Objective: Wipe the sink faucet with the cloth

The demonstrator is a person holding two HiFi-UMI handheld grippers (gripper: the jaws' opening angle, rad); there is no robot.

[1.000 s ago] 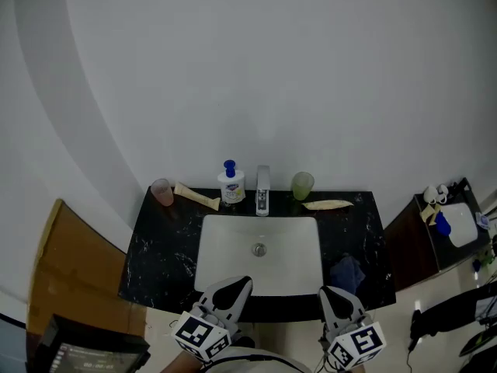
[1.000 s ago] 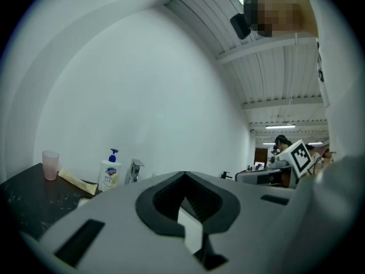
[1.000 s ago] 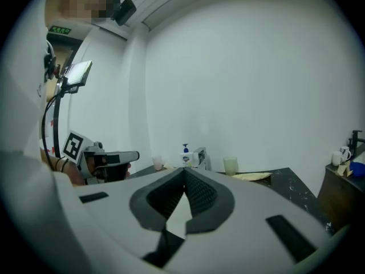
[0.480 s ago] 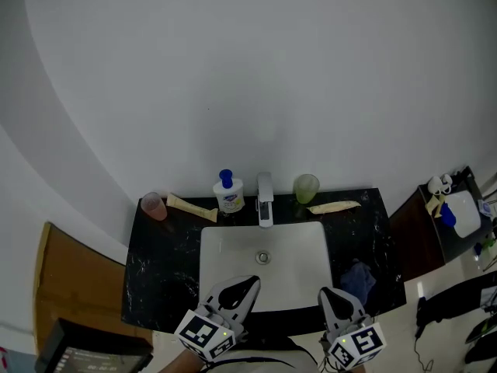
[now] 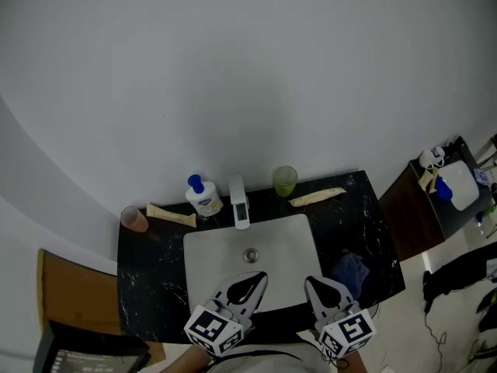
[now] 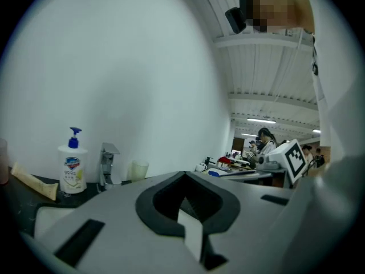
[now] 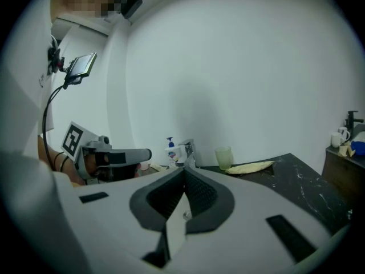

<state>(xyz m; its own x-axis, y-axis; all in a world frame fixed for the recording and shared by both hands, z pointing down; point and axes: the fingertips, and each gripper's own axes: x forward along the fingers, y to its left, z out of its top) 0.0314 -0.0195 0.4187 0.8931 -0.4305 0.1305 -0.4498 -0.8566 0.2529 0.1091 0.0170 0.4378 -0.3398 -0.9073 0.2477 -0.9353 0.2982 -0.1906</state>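
Closest to the person, both tools hang side by side over the front edge of the white sink [image 5: 203, 264]. The left hand-held gripper [image 5: 258, 278] has its two jaws pressed together with nothing between them. The right hand-held gripper [image 5: 312, 282] is squeezed closed too, and it holds nothing. The crumpled blue cloth [image 5: 349, 273] lies on the black stone desk [image 5: 147, 270], just beside the right hand-held gripper, on its right side. The right hand is much nearer to the cloth than the left hand, so I think the right one should go and get it, and it must open its jaws first. Nothing has been wiped yet. Farther away, past the sink bowl, the shiny silver faucet [image 5: 239, 202] stands at the back edge, a little to the left, with its spout pointing toward the person. A white soap bottle with a blue pump [image 5: 203, 197] stands just left of the faucet, and a see-through green cup [image 5: 284, 180] stands to its right.
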